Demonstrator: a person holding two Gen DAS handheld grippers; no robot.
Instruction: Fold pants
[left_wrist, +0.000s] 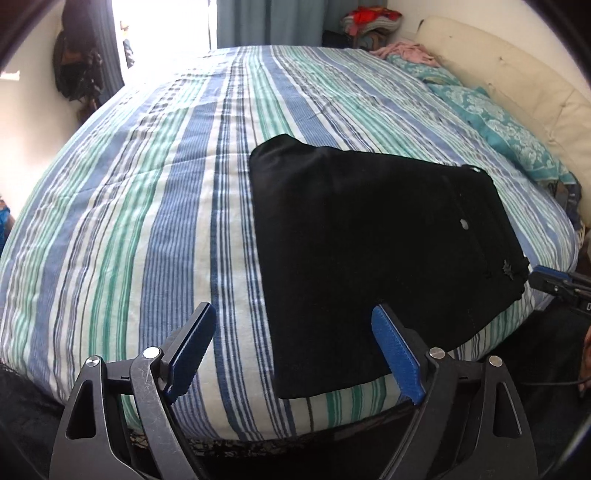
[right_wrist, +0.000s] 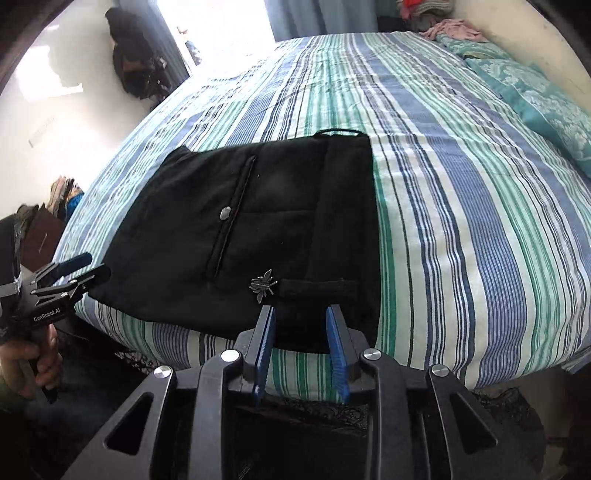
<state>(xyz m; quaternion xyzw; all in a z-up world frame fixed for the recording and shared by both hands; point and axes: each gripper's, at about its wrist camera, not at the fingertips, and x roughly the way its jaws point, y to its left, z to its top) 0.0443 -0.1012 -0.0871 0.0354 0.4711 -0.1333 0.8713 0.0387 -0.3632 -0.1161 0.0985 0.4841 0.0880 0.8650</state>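
Blue ribbed pads line both tools. Nearest in the left wrist view, the left gripper (left_wrist: 293, 350) hangs over the near edge of the bed with its jaws spread wide and nothing between them; one pad sits over the bare cover, the other over the near left corner of the black pants (left_wrist: 373, 258). In the right wrist view the right gripper (right_wrist: 301, 350) hovers over the near hem of the same garment, its jaws parted by a narrow gap and not pressing on the cloth (the fabric lies flat beneath them). Those pants are folded into a compact dark rectangle lying on the striped bedspread (right_wrist: 461, 221) close to the near edge of the mattress, with a small metal insect-shaped charm (right_wrist: 263, 285) near the hem, a long pocket zip with a silver pull (right_wrist: 225, 213) further up, and a cord loop at the far edge. At the left of that view a hand (right_wrist: 26, 363) grips the handle of the left tool. Farther off lie teal patterned pillows (left_wrist: 509, 129) against a cream headboard (left_wrist: 517, 70), a pink garment (left_wrist: 410, 51), and a bright window.
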